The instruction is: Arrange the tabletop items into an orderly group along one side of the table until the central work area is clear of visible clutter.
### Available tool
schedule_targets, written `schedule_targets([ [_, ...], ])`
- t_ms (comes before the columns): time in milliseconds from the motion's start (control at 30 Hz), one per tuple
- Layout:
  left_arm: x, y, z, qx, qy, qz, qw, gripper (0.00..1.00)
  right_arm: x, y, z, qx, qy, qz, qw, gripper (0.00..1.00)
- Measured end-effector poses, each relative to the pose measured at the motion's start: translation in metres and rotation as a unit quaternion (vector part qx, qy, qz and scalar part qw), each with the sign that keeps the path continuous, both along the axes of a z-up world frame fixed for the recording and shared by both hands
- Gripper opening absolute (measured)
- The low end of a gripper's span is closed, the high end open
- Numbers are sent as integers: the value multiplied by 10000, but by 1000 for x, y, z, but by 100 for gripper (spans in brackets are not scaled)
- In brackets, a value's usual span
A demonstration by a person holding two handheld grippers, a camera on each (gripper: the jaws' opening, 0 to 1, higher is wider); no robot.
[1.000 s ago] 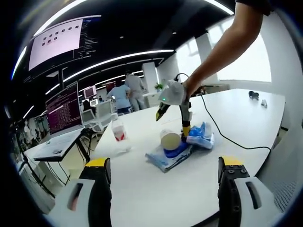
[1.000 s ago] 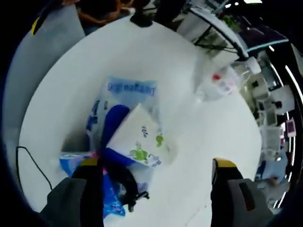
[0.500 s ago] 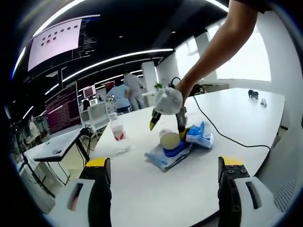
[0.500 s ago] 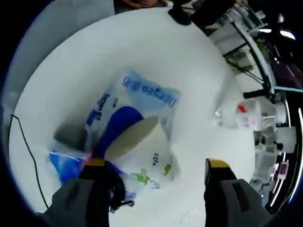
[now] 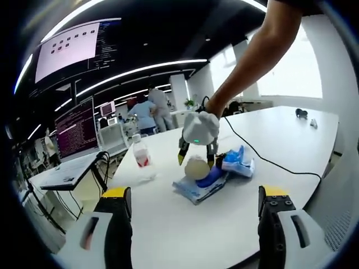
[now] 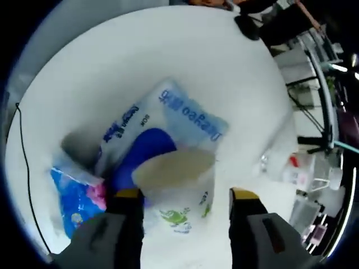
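A white paper cup [image 6: 179, 188] with green print lies on a pile in the middle of the white table [image 6: 140, 56]. My right gripper [image 6: 186, 195] is open, its jaws straddling the cup closely. Under the cup are a dark blue thing [image 6: 140, 151] and a pale blue printed packet [image 6: 188, 112]. A bright blue packet [image 6: 76, 196] lies beside them. In the left gripper view the right gripper [image 5: 196, 159] hangs over the cup [image 5: 196, 168] and the pile [image 5: 199, 185]. My left gripper [image 5: 193, 193] is open and holds nothing, at the near table edge.
A clear bottle with a red label [image 5: 140, 154] stands left of the pile and shows as a bottle [image 6: 294, 165]. A black cable [image 5: 263, 159] runs across the table. A person's arm [image 5: 258, 56] reaches in. A desk with monitors [image 5: 76, 131] stands at the left.
The right gripper has come down over the cup and its jaws have narrowed around it. The left gripper has stayed where it was.
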State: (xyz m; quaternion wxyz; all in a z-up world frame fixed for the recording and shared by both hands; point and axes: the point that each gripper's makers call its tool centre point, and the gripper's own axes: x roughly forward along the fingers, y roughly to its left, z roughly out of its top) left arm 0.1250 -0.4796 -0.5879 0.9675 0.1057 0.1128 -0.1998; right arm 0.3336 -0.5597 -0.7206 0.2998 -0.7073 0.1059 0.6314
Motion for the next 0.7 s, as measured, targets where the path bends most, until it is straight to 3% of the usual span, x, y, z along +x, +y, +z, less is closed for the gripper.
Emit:
schedule_targets([
  [167, 0, 0, 0, 6, 3, -10, 10000, 94, -3, 5, 0, -73, -80, 243, 9996, 45],
  [700, 0, -1, -1, 21, 17, -1, 10000, 93, -2, 6, 2, -184, -154, 349, 9991, 41],
])
